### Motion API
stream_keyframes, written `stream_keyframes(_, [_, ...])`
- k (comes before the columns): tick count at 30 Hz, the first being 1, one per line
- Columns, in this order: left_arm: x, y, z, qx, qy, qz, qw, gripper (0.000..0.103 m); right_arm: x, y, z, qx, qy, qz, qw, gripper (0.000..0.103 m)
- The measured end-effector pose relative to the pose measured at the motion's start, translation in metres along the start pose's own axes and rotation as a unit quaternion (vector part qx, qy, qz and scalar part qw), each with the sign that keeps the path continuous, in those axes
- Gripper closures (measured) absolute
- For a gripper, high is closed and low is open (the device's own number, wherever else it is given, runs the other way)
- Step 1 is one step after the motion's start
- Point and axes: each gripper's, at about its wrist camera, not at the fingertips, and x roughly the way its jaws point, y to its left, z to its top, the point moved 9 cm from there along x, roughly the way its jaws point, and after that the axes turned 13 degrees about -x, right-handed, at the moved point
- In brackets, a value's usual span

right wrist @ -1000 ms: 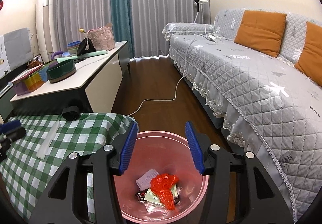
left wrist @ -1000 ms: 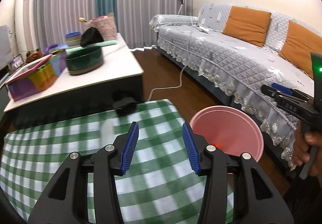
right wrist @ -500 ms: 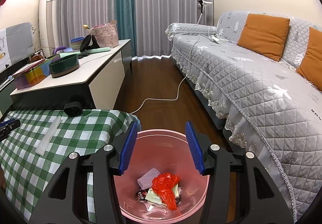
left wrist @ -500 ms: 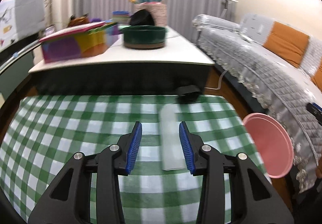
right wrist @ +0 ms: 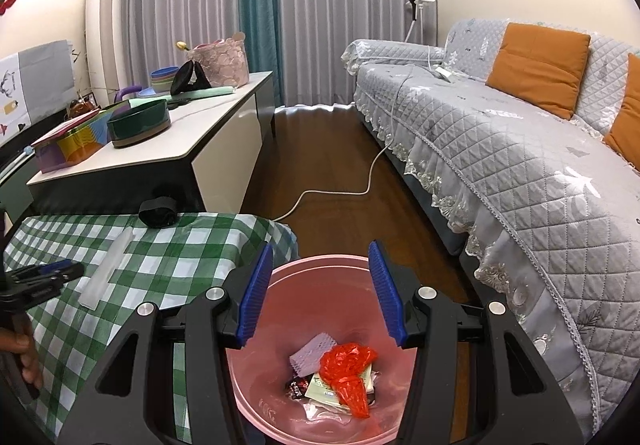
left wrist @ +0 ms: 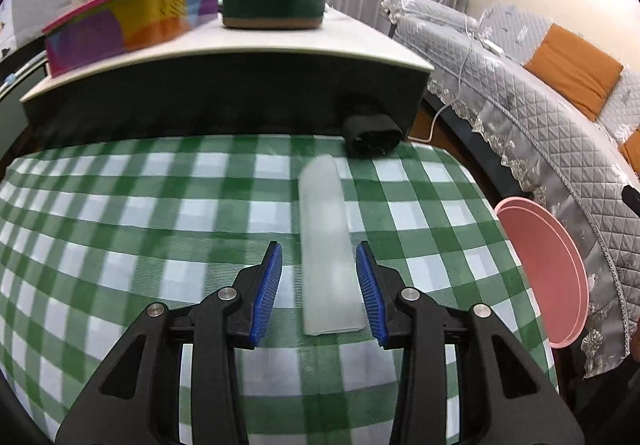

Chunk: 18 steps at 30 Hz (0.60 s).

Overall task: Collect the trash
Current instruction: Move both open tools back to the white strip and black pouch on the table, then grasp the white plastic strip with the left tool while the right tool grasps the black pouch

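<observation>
Translucent white strip [left wrist: 326, 241], long and flat, lies on green-checked cloth [left wrist: 160, 213], centre of left wrist frame, near end between blue pads. Left gripper [left wrist: 319, 295] jaws partly apart, just been closing; strip between them, right pad looks close to its edge, contact unclear, no grip yet. Advice: straddle strip square, pinch near end low without catching cloth. Black roll [left wrist: 372, 135] beyond far end. Pink bin [right wrist: 320, 345] lower centre of right wrist frame, trash inside; right gripper [right wrist: 322, 295] half-wide, empty, above it.
</observation>
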Motion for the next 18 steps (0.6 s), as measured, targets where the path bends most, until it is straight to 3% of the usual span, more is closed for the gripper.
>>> stream_keyframes(11, [0.034, -0.006, -0.016, 0.016, 0.051, 0.034, 0.9980, 0.066, 0.011, 0.017, -0.004, -0.002, 0.014, 0.020, 1.000, 0.052])
stream_keyframes(14, [0.035, -0.006, -0.015, 0.019, 0.053, 0.039, 0.9977, 0.072, 0.017, 0.031, -0.003, 0.004, 0.021, 0.053, 0.998, 0.052])
stream_keyframes(17, [0.029, -0.004, -0.009, 0.007, 0.048, 0.028, 0.9984, 0.095, 0.025, 0.046, 0.000, 0.009, 0.027, 0.086, 0.996, 0.052])
stream_keyframes(18, [0.028, -0.004, -0.007, 0.003, 0.049, 0.023, 0.9985, 0.095, 0.028, 0.051, 0.002, 0.014, 0.028, 0.097, 0.995, 0.052])
